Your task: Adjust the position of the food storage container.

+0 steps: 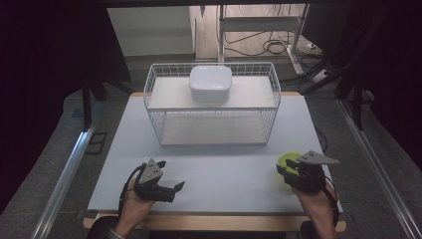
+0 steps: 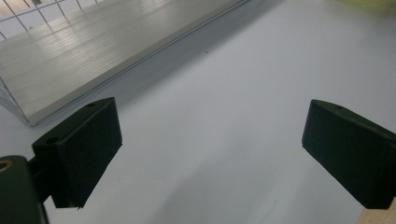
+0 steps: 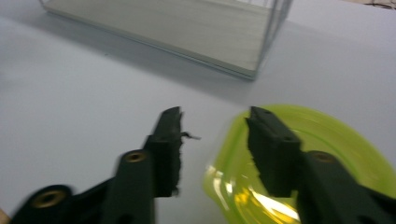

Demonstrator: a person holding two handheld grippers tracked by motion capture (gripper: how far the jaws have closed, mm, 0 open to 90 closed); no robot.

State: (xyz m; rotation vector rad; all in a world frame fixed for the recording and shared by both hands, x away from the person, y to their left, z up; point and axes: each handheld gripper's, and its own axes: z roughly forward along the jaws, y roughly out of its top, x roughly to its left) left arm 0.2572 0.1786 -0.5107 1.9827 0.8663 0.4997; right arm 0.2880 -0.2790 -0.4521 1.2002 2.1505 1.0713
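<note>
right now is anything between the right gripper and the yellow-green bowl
Nothing visible. The right gripper is already at the yellow-green bowl: one of the jaws is inside it, the other outside its near rim, with bare table around. Whether the pads press the rim I cannot tell.

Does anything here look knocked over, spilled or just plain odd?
Nothing is spilled or toppled. The white dish sits level on top of the wire rack. The one oddity: the right gripper has its jaws astride the rim of the yellow-green bowl rather than around it, one jaw inside, one outside, and a small frayed bit sticks off the outer jaw.
</note>
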